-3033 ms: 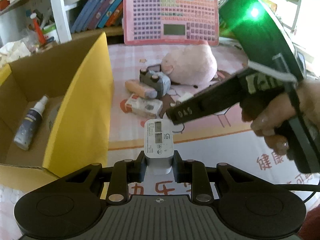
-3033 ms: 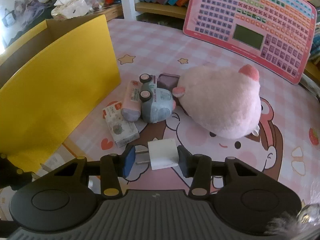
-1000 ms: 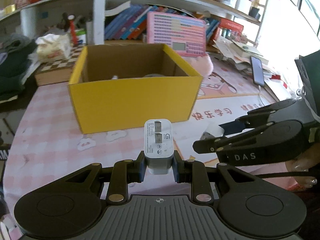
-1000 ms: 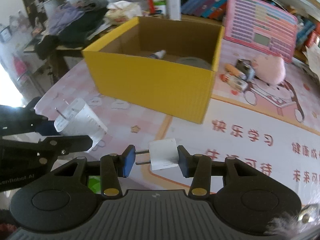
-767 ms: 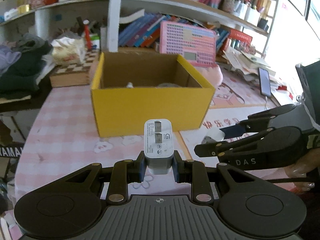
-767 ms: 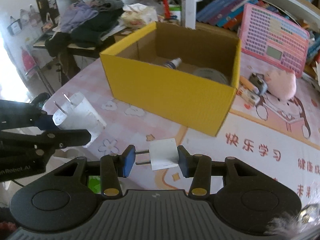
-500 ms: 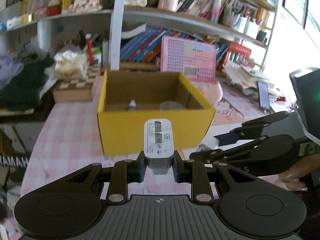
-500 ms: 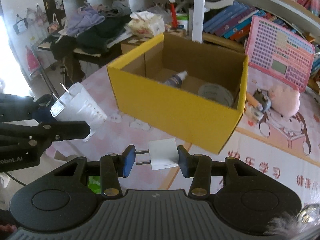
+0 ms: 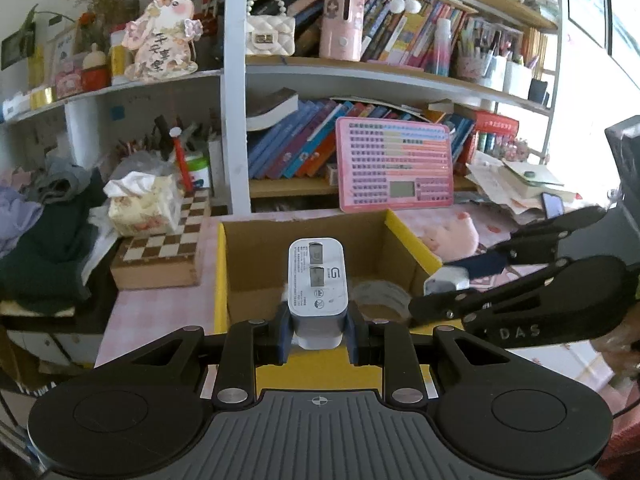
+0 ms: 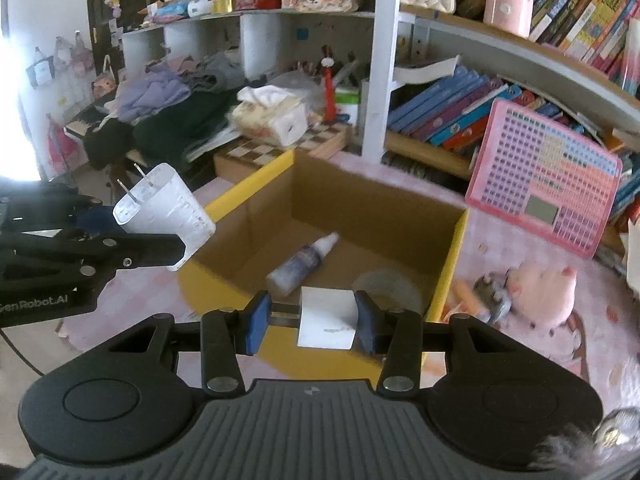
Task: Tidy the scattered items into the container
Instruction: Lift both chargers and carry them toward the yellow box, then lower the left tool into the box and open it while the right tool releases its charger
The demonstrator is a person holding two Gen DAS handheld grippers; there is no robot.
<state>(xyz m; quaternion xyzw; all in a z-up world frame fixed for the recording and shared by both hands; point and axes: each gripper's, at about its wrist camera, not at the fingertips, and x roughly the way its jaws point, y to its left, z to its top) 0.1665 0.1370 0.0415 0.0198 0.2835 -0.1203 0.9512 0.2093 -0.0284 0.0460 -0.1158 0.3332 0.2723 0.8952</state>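
Now both chargers (image 9: 317, 280) (image 10: 327, 317) hover above the box (image 10: 452, 256) rim.

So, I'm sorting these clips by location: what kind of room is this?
Most likely a child's study or bedroom at home: crowded bookshelves, a pink learning board, a pink plush toy on a cartoon-print table mat, and clothes piled at the side.

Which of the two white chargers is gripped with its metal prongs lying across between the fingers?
The small white cube charger in the right gripper; the tall grey-white charger in the left gripper is clamped by its body.
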